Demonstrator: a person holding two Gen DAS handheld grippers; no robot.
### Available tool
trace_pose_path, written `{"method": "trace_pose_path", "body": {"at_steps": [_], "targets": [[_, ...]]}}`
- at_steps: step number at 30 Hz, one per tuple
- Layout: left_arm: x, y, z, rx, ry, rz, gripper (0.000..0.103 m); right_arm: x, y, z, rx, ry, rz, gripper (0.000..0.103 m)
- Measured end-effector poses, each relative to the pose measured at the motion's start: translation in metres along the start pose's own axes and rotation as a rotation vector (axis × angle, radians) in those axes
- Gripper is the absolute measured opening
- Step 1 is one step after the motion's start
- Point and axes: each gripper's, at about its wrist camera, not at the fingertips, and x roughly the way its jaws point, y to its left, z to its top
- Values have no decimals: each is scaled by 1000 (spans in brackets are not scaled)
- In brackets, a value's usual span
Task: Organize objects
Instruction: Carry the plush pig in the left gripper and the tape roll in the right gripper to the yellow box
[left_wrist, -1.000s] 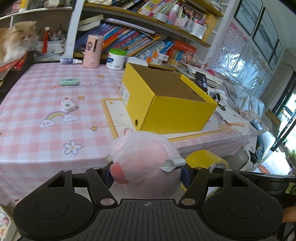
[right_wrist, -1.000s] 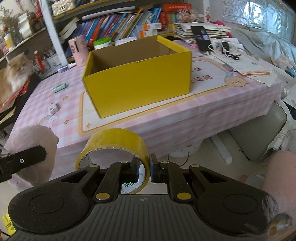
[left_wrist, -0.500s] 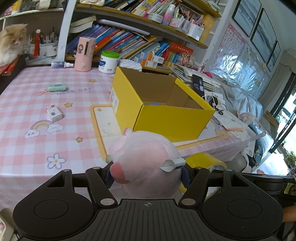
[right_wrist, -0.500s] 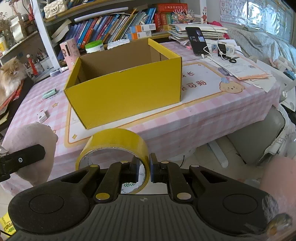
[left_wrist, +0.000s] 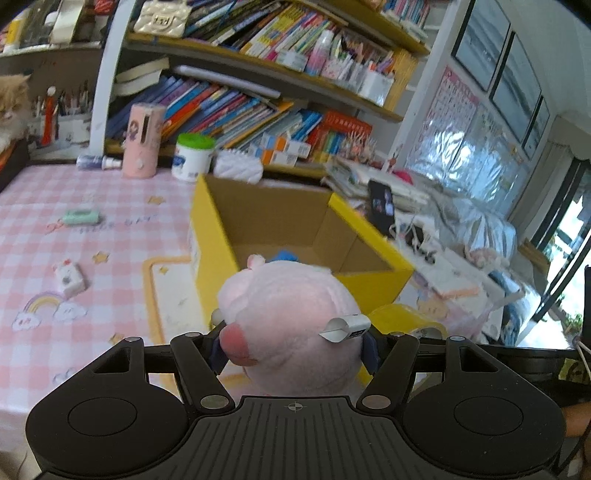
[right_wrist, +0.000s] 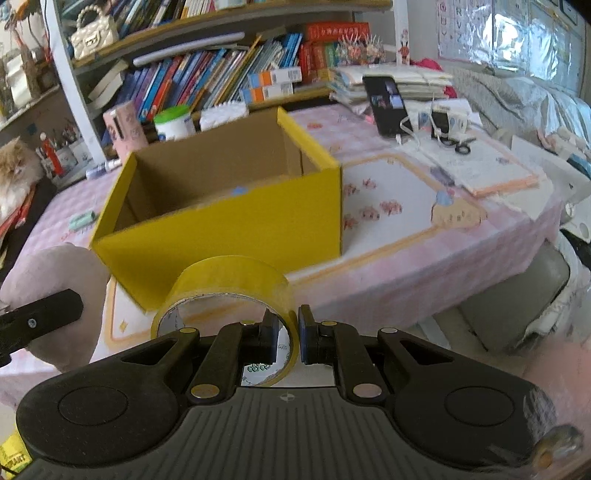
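My left gripper (left_wrist: 293, 349) is shut on a round pink plush toy (left_wrist: 291, 321), held in the air just before the near wall of an open yellow cardboard box (left_wrist: 373, 291). The same plush toy (right_wrist: 55, 295) shows at the left edge of the right wrist view. My right gripper (right_wrist: 293, 338) is shut on the wall of a yellow tape roll (right_wrist: 229, 284), one finger inside the ring and one outside. The yellow box (right_wrist: 229, 232) stands on the pink checked table (right_wrist: 406, 251) right behind the roll. A small blue thing lies inside the box; I cannot tell what it is.
On the table lie a mint-green eraser (left_wrist: 81, 216), a small white box (left_wrist: 68, 280), a pink cylinder (left_wrist: 142, 140) and a white jar with a green lid (left_wrist: 192, 157). A phone (right_wrist: 386, 105), papers and scissors (right_wrist: 460, 146) sit to the right. Bookshelves stand behind. A cat (right_wrist: 16, 173) rests at far left.
Both grippers have moved toward the table with their loads. The yellow box now looms larger and closer, and more of its inside shows.
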Motion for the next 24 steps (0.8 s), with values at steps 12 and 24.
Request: {"method": "trace_pose_path", "body": {"at_steps": [12, 24], "targets": [[50, -35, 45, 83, -86, 107, 67, 7, -40, 94, -8, -200, 56, 11], [132, -47, 51, 136, 23, 251, 67, 78, -26, 147, -139, -197, 141, 11]]}}
